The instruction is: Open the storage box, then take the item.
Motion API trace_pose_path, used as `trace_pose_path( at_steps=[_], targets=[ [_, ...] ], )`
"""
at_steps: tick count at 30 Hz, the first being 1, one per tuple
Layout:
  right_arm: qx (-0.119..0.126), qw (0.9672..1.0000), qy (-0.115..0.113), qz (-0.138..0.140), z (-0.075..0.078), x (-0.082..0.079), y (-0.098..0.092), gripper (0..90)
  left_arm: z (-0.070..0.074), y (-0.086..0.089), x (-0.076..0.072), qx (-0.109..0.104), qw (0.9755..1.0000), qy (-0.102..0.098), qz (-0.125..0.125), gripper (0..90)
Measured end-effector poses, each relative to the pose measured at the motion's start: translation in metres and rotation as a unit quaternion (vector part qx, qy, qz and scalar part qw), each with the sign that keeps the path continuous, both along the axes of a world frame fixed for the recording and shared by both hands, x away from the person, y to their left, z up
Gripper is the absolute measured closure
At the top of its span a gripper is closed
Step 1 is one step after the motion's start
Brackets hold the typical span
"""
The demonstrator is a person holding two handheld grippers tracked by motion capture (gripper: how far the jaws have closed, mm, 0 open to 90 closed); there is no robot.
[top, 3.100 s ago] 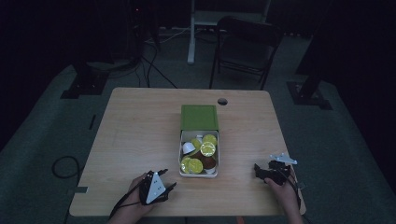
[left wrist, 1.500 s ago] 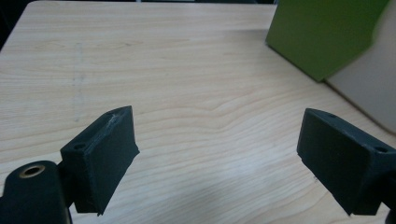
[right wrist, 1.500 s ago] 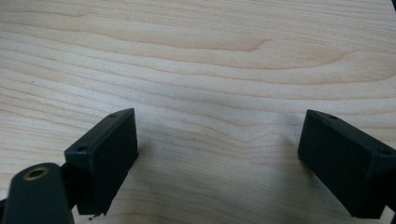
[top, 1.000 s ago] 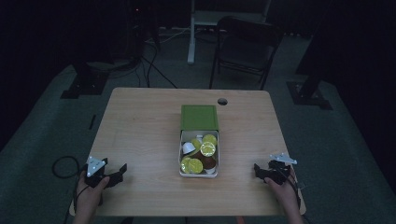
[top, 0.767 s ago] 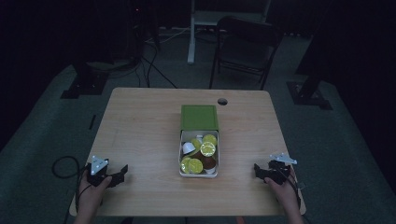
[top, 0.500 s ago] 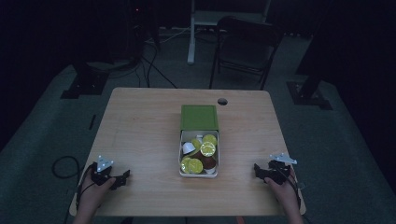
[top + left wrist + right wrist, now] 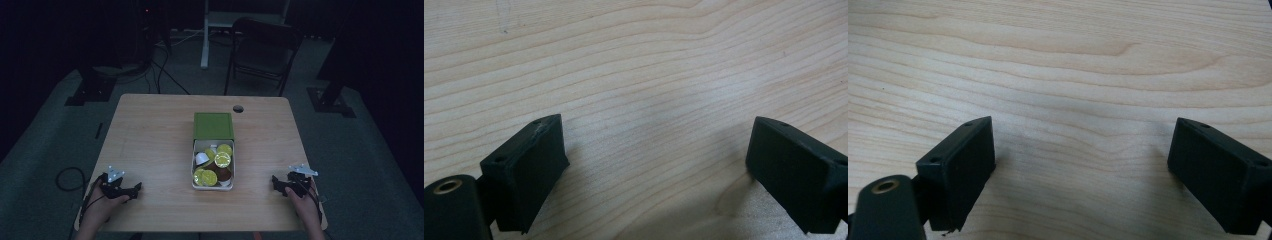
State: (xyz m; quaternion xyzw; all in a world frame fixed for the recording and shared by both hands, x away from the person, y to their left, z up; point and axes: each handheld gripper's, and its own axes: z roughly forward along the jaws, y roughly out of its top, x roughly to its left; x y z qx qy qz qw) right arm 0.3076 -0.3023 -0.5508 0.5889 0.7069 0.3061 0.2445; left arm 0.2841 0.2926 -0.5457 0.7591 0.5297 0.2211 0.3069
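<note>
Left gripper released, just been opening, nothing between jaws; right gripper released too; box between them on table.

Box contents: we see small round yellow-green and brown lids in the open box, too small to tell what they are.
Forearms: cut off by the bottom edge of the high view.
Fingers: in both gripper views we see the right-hand finger run past the lower right corner.
Room: upper part too dark for us to read.
</note>
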Motion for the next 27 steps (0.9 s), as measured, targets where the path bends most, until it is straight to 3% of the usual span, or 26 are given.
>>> trace_pose_path(
  at_steps=[16,27],
  targets=[
    [0.005,0.9999,0.012,-0.005,0.006,-0.006,0.006,13.0,0.000,0.000,0.001,0.001,1.0000,0.000,0.001,8.6],
    [0.012,0.9998,-0.013,0.008,0.033,-0.015,0.021,13.0,0.000,0.000,0.001,0.001,1.0000,0.000,0.001,8.5]
  ],
)
